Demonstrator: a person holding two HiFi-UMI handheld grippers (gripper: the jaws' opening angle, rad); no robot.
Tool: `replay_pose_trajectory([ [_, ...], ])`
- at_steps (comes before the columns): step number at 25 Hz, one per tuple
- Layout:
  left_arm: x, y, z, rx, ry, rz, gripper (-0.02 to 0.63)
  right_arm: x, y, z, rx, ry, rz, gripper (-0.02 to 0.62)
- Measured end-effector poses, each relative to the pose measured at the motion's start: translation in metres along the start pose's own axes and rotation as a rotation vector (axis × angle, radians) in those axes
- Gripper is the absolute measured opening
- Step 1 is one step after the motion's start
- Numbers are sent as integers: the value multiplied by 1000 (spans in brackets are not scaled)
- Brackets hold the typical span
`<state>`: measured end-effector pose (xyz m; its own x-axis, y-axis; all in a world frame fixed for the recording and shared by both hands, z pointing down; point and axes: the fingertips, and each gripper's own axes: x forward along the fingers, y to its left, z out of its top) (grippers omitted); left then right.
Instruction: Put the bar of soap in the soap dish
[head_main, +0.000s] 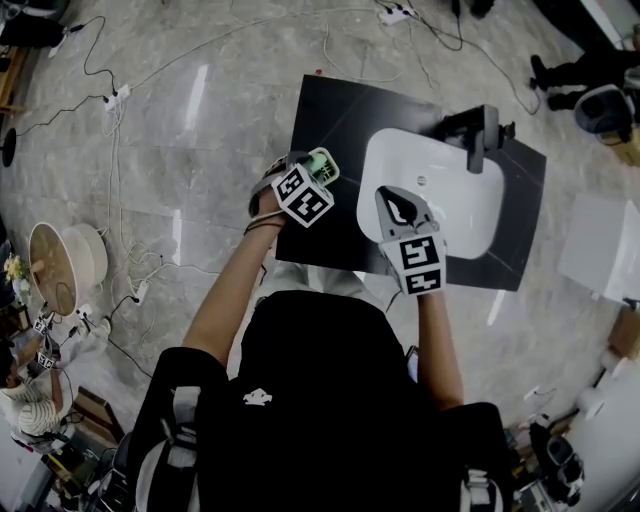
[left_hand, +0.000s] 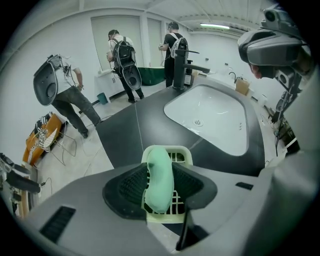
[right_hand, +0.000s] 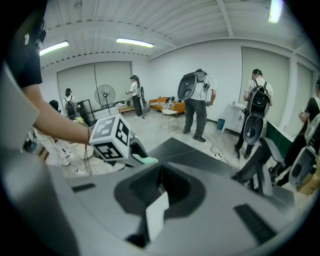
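A pale green bar of soap (left_hand: 159, 177) stands on edge between the black pads of my left gripper (left_hand: 160, 186), and its lower end rests in a light green slatted soap dish (left_hand: 168, 148). Dish slats show through a gap beside the soap, so the jaws stand open around it. In the head view, the left gripper (head_main: 318, 170) hovers over the dish (head_main: 325, 160) on the black countertop (head_main: 340, 110), left of the sink. My right gripper (head_main: 394, 195) hangs over the sink's near left rim, shut and holding nothing. From the right gripper (right_hand: 160, 172) view, the left gripper's marker cube (right_hand: 111, 135) is close by.
A white sink (head_main: 440, 200) is set in the countertop, with a dark faucet (head_main: 478, 130) at its far side. Cables and power strips (head_main: 115, 100) lie on the tiled floor. Several people (left_hand: 122, 55) with backpacks stand farther off in the room.
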<state>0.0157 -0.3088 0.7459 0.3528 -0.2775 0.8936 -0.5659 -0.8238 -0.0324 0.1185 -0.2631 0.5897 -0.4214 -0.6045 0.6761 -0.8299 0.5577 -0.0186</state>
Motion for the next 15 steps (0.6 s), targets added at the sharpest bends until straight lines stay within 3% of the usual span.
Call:
replay_pose_trajectory([
  [9, -1, -9, -4, -42, -15, -61, 250, 1, 3, -2, 6, 9, -4, 35],
  [15, -9, -8, -4, -31, -24, -55, 258, 0, 4, 1, 1, 3, -6, 35],
])
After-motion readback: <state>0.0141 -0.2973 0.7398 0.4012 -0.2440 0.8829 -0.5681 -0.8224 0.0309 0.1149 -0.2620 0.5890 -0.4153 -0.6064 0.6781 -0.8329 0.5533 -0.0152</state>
